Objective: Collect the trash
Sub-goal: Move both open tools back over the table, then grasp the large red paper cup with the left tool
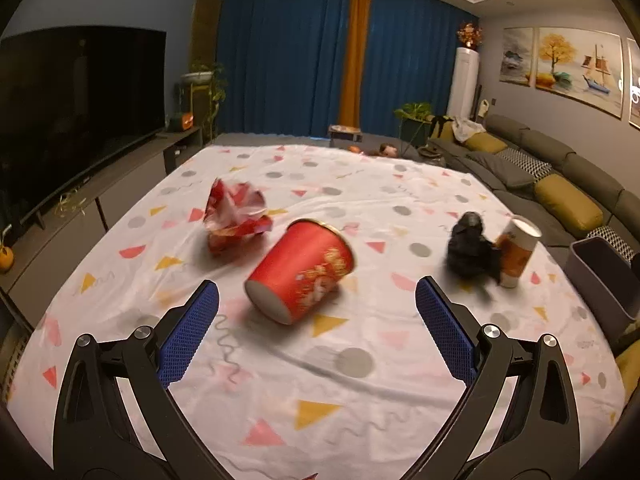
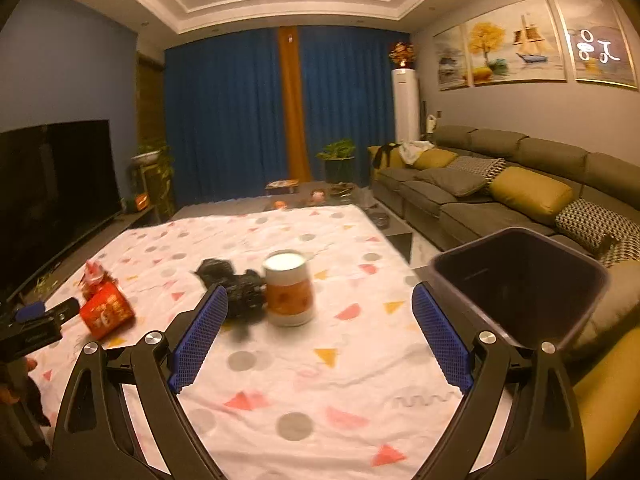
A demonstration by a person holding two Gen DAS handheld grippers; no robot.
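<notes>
1. The red paper cup (image 1: 301, 270) lay on its side on the patterned tablecloth (image 1: 360, 400), its pale base turned toward your left gripper (image 1: 316, 320) and its open mouth pointing away.
2. Your left gripper hung just short of that cup with its blue-padded jaws spread wide and nothing between them (the cup sat in line with the gap but clear of both pads).
3. Just beyond the cup, to its left, the crumpled red-and-white wrapper (image 1: 236, 216) rested on the cloth, close to the cup but apart from it.
4. Farther right, the crumpled black bag (image 1: 470, 250) touched the upright orange-and-white cup (image 1: 518, 252); both looked blurred.
5. From your right wrist view, that same orange-and-white cup (image 2: 289, 289) stood upright with the black bag (image 2: 236, 288) pressed against its left side.
6. Your right gripper (image 2: 320, 332) was spread wide as well and held nothing (the upright cup stood ahead of the gap, past the fingertips).
7. The dark trash bin (image 2: 520, 280) stood at the table's right edge, just beyond your right gripper's right finger, its mouth open upward; I could not tell what lay inside.
8. At the far left of that view the red paper cup (image 2: 106, 314) and the wrapper (image 2: 94, 274) showed beside your left gripper (image 2: 52, 312).
9. Around the table, a grey sofa (image 2: 500, 176) with yellow cushions ran along the right, a dark television (image 1: 76, 120) on the left, and blue curtains (image 1: 288, 52) behind.
</notes>
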